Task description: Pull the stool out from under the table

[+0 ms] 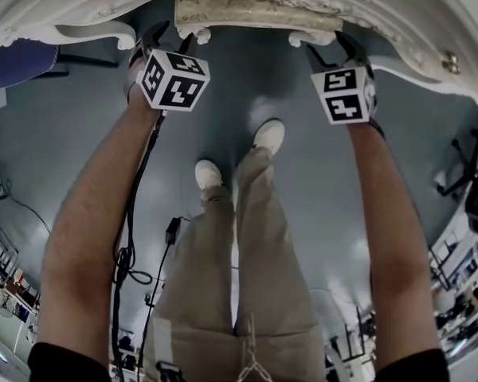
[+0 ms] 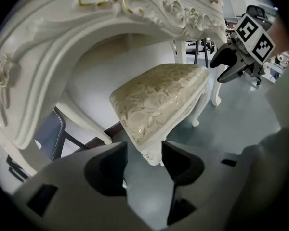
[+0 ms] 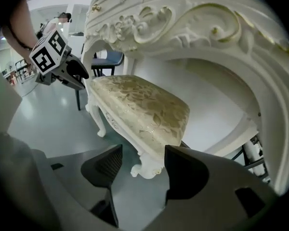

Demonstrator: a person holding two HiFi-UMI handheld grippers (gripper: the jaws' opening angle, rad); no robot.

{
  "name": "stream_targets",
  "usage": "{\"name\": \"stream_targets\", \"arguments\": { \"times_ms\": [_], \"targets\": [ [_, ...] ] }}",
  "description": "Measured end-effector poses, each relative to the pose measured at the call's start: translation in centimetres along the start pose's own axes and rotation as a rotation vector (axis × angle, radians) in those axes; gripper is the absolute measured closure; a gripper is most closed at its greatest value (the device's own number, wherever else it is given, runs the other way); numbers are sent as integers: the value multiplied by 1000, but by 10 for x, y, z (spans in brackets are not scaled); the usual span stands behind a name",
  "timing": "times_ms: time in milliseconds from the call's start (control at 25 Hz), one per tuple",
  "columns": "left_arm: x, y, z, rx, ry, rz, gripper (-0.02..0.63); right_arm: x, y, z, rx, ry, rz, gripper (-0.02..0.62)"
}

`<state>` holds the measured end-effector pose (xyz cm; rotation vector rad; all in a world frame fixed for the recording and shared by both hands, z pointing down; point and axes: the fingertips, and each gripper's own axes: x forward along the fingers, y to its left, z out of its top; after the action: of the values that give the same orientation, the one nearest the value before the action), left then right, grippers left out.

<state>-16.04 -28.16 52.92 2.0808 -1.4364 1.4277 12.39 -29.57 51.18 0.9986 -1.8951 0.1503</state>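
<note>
The person stands close, shoes [image 1: 268, 134] on the grey floor [image 1: 247, 78], with both forearms stretched forward and down. The left tool [image 2: 144, 153] has its jaws set wide. One front corner leg of the stool [image 2: 159, 97] stands in the gap between them, and floor shows beside the leg, so nothing is clamped. The right tool [image 3: 137, 160] is spread just as wide around the other front corner leg, again with a gap showing and no grip. Beyond the tools, the stool's cream patterned seat sits tucked inside the arch of the ornate white bench [image 2: 86, 28]. In the head view only its near edge peeks out below the bench's front rail. By my reading the task is barely begun. The tools are lined up on the two near corners, but closing on them and the whole pull outward are left to do.
</note>
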Motion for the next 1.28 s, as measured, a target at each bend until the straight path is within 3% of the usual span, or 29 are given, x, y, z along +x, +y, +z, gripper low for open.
{"name": "stream_targets", "arguments": {
  "times_ms": [280, 440, 560, 760, 880, 960, 1080, 1200, 1280],
  "targets": [
    [27, 0, -6, 62, 65, -30, 383, 29, -23, -12, -63, 73, -51, 331],
    [31, -4, 1, 128, 56, -48, 383, 24, -20, -9, 53, 57, -47, 333],
    [32, 2, -4, 123, 72, -44, 382, 17, -5, -9, 72, 70, -12, 333],
    [34, 21, -16, 141, 95, -25, 376, -6, 25, -14, 10, 53, 139, 352],
    [35, 23, -17, 189, 99, -27, 376, -7, 9, -18, 34, 51, 77, 352],
    [36, 27, -18, 178, 111, -23, 376, 1, -1, -23, 52, 85, 51, 330],
    [37, 32, -23, 142, 145, -24, 376, 20, 3, -24, 43, 146, 92, 305],
    [42, 25, -26, 178, 174, -56, 370, 33, 9, -20, 49, 175, 117, 288],
    [45, 24, -24, 121, 182, -75, 362, 34, 10, -20, 62, 189, 108, 288]
  ]
}}
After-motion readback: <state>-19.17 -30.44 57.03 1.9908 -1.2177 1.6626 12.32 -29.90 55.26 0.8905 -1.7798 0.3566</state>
